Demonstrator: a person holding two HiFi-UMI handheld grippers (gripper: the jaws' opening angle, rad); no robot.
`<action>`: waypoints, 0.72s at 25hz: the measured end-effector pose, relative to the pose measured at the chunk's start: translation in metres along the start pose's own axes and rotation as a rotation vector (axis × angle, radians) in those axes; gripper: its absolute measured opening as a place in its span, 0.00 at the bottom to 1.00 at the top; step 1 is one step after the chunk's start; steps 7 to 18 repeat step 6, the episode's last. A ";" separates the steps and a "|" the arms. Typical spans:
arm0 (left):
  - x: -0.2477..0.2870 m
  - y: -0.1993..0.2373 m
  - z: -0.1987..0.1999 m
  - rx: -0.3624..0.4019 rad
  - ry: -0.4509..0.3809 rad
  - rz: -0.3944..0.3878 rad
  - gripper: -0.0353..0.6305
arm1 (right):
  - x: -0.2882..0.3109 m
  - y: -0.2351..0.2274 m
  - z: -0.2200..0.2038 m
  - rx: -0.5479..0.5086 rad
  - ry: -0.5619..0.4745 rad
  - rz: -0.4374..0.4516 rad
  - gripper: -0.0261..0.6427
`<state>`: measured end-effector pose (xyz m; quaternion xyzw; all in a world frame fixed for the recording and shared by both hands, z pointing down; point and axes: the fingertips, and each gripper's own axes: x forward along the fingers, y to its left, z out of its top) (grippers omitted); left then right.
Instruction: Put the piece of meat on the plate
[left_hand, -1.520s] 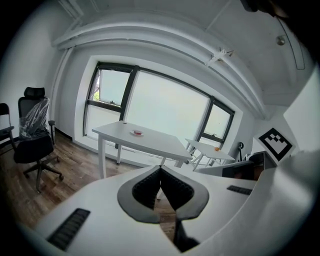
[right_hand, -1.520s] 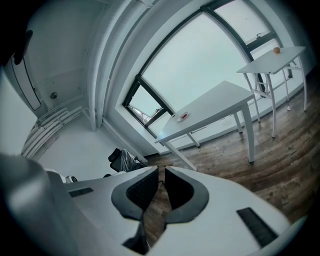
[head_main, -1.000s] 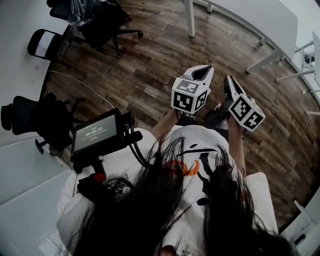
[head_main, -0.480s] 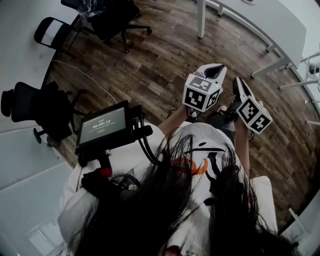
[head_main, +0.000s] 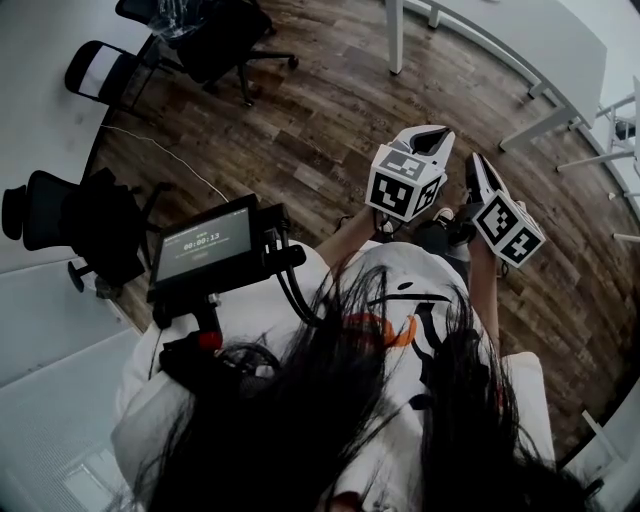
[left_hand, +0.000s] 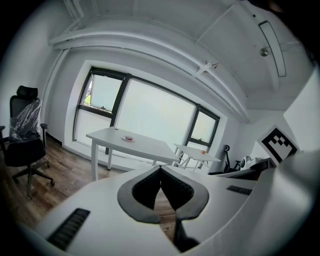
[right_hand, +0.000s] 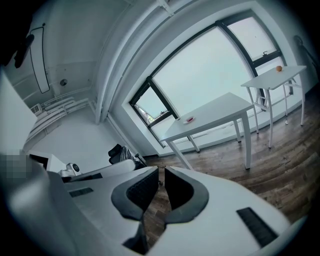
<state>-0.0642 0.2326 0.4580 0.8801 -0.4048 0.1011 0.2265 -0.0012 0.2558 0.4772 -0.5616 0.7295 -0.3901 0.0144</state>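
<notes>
Right now the person has a small screen strapped at their nine o'clock and holds both tools close before the chest, at about one o'clock. The left gripper has its jaws pressed together at the tips with nothing between them. The right gripper, just beside it at three o'clock, is closed too and pinches nothing. Beyond them is wooden floor, with black office chairs at ten and eleven o'clock. Farthest off, by the window, a white table stands well apart from both grippers. On it sits a small plate with something pink, too far off to tell more. A second table at its three o'clock carries a small orange thing.
</notes>
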 end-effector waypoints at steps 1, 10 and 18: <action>0.000 0.000 -0.001 0.001 0.000 -0.001 0.06 | 0.000 0.000 -0.001 -0.002 0.001 0.000 0.11; 0.002 -0.002 -0.006 0.001 0.008 -0.002 0.06 | 0.000 -0.005 -0.006 0.003 0.012 -0.002 0.11; 0.002 -0.002 -0.006 0.001 0.008 -0.002 0.06 | 0.000 -0.005 -0.006 0.003 0.012 -0.002 0.11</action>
